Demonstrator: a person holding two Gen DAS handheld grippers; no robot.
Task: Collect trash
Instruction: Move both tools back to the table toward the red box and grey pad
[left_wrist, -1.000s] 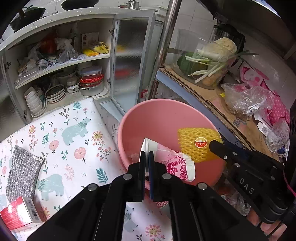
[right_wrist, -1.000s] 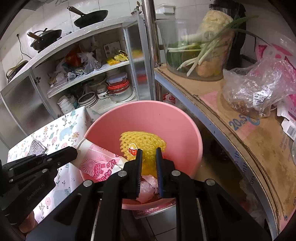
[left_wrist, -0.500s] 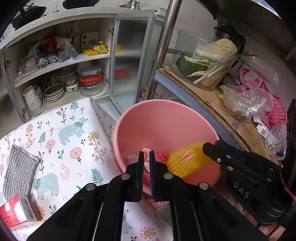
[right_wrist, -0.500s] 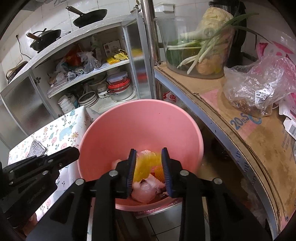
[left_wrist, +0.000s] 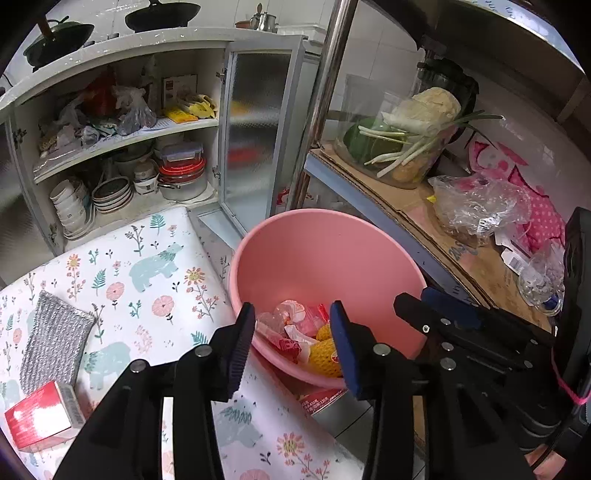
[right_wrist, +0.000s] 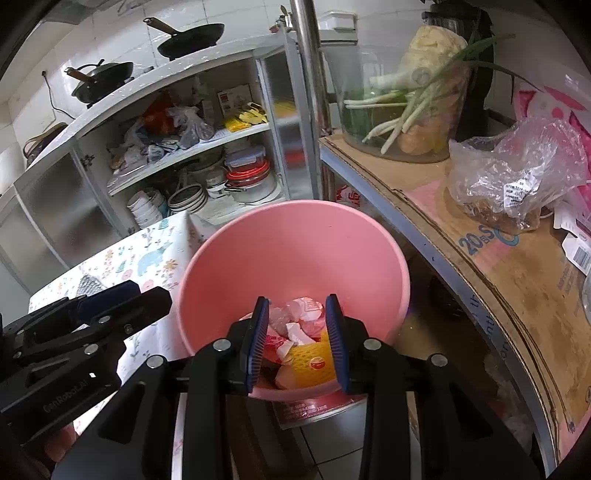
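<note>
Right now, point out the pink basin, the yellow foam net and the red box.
pink basin (right_wrist: 295, 251): right wrist view, bare inner wall.
yellow foam net (right_wrist: 312, 363): right wrist view, middle, by its sticker.
red box (left_wrist: 37, 417): left wrist view, top face.

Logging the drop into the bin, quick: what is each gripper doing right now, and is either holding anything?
Left gripper: jaws opening, holding nothing; the trash lies below in the pink bin.
Right gripper: open, holding nothing, over the yellow foam net.
</note>
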